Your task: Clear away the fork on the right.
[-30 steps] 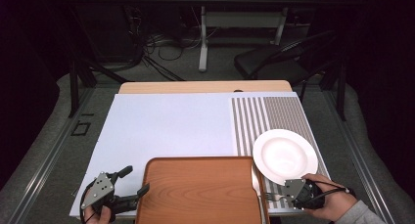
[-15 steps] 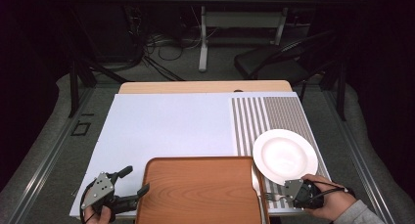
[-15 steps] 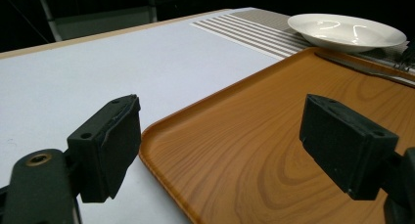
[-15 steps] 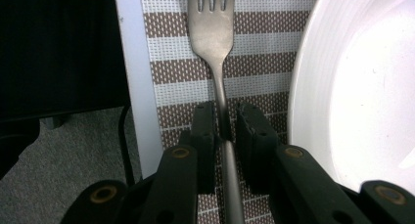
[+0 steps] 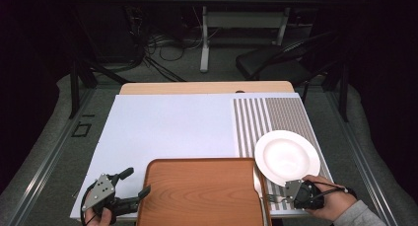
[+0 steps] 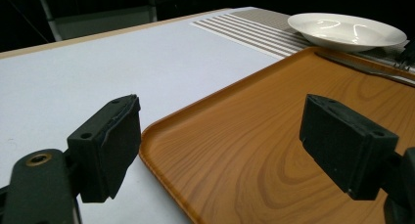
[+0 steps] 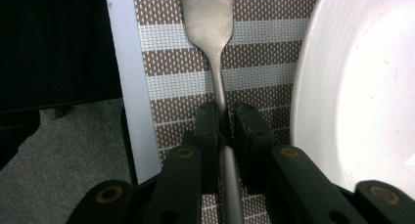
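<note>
A steel fork (image 7: pixel 209 18) lies on the striped placemat (image 7: pixel 166 82), tines pointing away from me, just left of the white plate (image 7: pixel 362 87). My right gripper (image 7: pixel 225 114) is shut on the fork's handle; its jaws have just been closing with the handle between them. From above, that gripper (image 5: pixel 285 196) sits at the table's front right, below the plate (image 5: pixel 287 157), with the fork (image 5: pixel 270 199) poking out to the left. My left gripper (image 5: pixel 137 181) stands open at the front left corner of the wooden tray (image 5: pixel 202 194), and its jaws (image 6: pixel 220 136) straddle that corner without touching it.
A white mat (image 5: pixel 167 127) covers most of the table, and the striped placemat (image 5: pixel 268 115) runs down its right side. A knife (image 6: pixel 359 70) lies by the tray's far edge near the plate (image 6: pixel 342 31). Chairs and cables stand behind the table.
</note>
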`<action>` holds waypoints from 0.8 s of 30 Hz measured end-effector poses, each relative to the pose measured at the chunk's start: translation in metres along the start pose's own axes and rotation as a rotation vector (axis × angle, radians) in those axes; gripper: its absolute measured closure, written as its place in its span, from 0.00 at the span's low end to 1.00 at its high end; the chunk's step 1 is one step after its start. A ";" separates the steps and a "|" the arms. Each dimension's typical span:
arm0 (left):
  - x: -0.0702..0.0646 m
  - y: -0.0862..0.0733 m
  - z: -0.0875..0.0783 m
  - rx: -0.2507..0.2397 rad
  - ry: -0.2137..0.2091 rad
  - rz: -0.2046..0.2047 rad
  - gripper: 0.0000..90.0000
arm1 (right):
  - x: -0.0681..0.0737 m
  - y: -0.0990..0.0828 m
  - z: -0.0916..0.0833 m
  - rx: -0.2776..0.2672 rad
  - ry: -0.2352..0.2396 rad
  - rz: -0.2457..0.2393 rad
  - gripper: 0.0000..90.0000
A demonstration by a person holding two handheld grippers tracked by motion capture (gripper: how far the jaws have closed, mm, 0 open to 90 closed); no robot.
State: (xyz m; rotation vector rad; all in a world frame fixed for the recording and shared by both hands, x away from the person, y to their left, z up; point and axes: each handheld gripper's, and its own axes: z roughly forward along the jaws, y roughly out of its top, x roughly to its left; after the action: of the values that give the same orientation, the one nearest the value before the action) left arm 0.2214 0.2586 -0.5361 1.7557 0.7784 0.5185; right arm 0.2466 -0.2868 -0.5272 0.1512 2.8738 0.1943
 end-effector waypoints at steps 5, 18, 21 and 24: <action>0.000 0.000 0.000 0.000 -0.003 0.005 0.18 | -0.003 0.003 0.001 0.021 0.028 0.009 0.90; 0.000 0.000 0.000 0.000 -0.003 0.002 0.18 | -0.005 0.009 0.002 0.069 0.053 -0.009 0.92; 0.000 0.000 0.000 0.000 -0.001 0.002 0.18 | -0.005 0.011 0.002 0.076 0.053 -0.028 0.94; 0.000 0.000 0.000 0.000 0.000 0.001 0.18 | -0.004 0.011 0.002 0.077 0.048 -0.034 0.94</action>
State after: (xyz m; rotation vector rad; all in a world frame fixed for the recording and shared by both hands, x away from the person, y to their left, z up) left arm 0.2214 0.2591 -0.5362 1.7566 0.7779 0.5194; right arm 0.2519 -0.2767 -0.5261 0.1129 2.9306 0.0812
